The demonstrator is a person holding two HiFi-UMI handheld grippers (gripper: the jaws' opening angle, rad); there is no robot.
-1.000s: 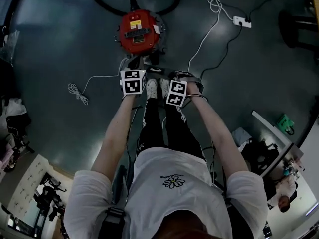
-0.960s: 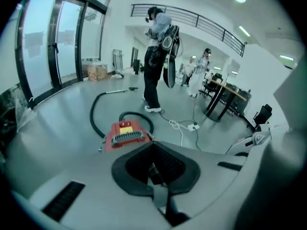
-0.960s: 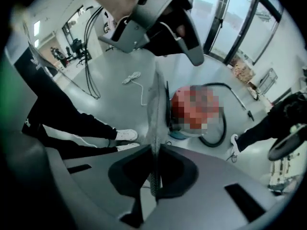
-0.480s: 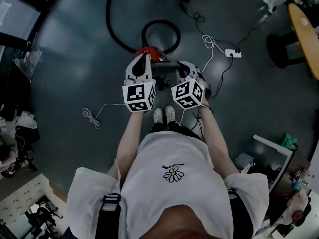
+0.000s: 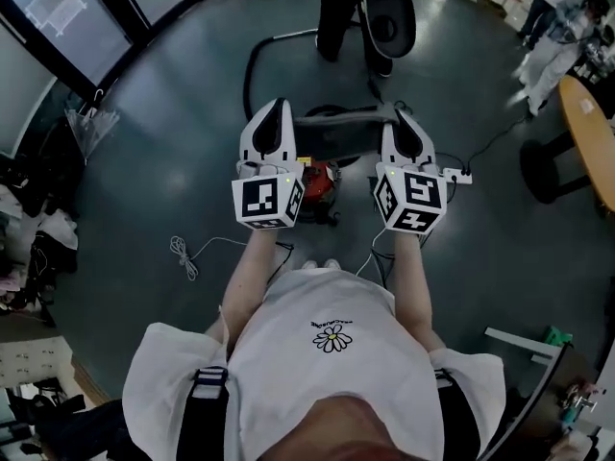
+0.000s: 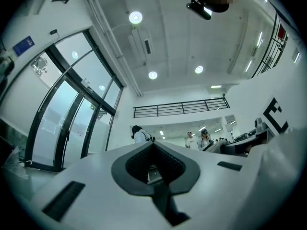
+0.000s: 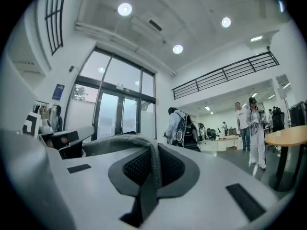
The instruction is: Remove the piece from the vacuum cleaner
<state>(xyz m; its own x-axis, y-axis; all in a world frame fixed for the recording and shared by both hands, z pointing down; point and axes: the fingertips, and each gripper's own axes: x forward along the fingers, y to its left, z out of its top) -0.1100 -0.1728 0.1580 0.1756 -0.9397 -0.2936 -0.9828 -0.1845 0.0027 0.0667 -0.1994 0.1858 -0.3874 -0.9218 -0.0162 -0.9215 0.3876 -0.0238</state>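
Red vacuum cleaner [image 5: 317,179]: on the floor under my arms, canister closed, contents unseen.
Grey piece [image 5: 346,115]: held above it, spanning both grippers. I judge it light, ribbed and bendy, best gripped near its ends.
Right gripper [image 7: 153,169]: pinching one end.
Left gripper [image 6: 153,166]: apparently clamped on the other.

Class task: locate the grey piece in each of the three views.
Head view: grey piece, upper centre, bridging left gripper and right gripper.
Left gripper view: short grey stretch right of centre.
Right gripper view: clamped in the jaws, arching left.
Shared landmark: glass wall, left of centre everywhere.
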